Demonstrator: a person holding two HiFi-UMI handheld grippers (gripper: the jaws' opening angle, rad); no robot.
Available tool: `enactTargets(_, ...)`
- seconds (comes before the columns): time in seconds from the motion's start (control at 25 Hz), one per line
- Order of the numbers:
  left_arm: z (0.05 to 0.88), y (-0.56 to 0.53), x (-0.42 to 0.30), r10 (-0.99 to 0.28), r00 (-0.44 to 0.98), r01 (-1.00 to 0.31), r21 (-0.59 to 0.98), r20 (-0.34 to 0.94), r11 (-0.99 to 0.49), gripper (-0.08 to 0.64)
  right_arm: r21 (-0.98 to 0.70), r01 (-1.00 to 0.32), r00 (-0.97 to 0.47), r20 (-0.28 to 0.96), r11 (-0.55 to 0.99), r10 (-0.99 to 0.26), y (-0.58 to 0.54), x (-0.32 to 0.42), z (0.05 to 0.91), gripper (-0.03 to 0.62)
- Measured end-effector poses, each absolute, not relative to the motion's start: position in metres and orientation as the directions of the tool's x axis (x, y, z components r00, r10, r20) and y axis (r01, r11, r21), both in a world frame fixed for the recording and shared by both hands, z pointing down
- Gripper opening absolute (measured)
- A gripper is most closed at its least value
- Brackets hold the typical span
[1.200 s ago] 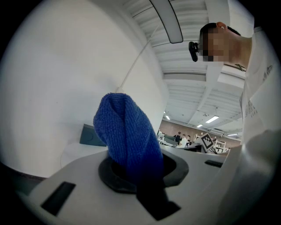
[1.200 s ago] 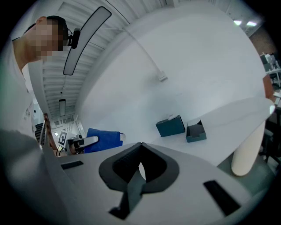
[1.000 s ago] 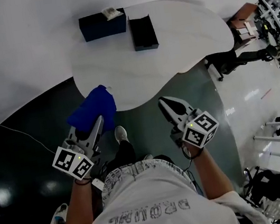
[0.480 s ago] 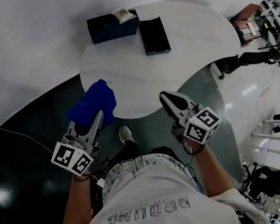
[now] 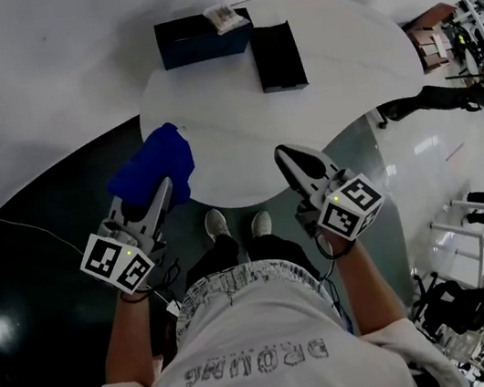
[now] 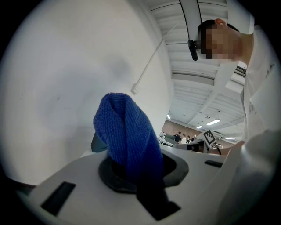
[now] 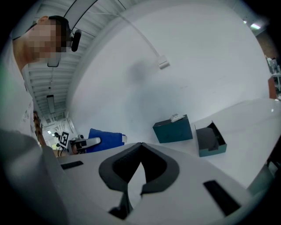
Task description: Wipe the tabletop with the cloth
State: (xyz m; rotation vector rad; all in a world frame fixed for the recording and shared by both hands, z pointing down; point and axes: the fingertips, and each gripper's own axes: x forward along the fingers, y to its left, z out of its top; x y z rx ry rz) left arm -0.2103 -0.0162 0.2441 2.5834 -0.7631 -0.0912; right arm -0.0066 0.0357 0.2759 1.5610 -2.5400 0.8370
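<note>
A blue cloth (image 5: 154,167) hangs bunched over the near left edge of the round white table (image 5: 344,63). My left gripper (image 5: 158,194) is shut on the cloth, which stands up between the jaws as a folded blue wad (image 6: 126,134) in the left gripper view. My right gripper (image 5: 288,158) is held at the table's near edge, to the right of the cloth. It is shut with nothing in it. In the right gripper view its dark pads (image 7: 154,165) meet at the tip, and the cloth (image 7: 106,140) shows far left beside the left gripper (image 7: 84,143).
A dark blue box (image 5: 199,38) with a small packet on top stands at the table's far side, with an open black box (image 5: 278,55) to its right. The person's feet (image 5: 239,226) are on the dark floor under the near edge. Office furniture crowds the right.
The person has stepped closer to the table, and a second foot now shows. Both grippers have edged forward to the table's near rim, with the cloth still held in the left one.
</note>
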Motion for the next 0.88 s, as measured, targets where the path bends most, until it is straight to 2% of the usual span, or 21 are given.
enactTargets(0.4, 0.277, -0.045, -0.205, -0.562, 0.819, -0.552, 0.43, 0.117, -0.715, 0.097, -0.44, -0.821, -0.522, 0.315, 0.365, -0.793, 0.013, 0.004, 0.293, 0.006)
enactTargets(0.88, 0.318, -0.074, -0.188, -0.656, 0.727, -0.669, 0.424, 0.202, -0.611, 0.097, -0.491, -0.743, -0.642, 0.332, 0.455, -0.691, -0.033, 0.021, 0.33, 0.006)
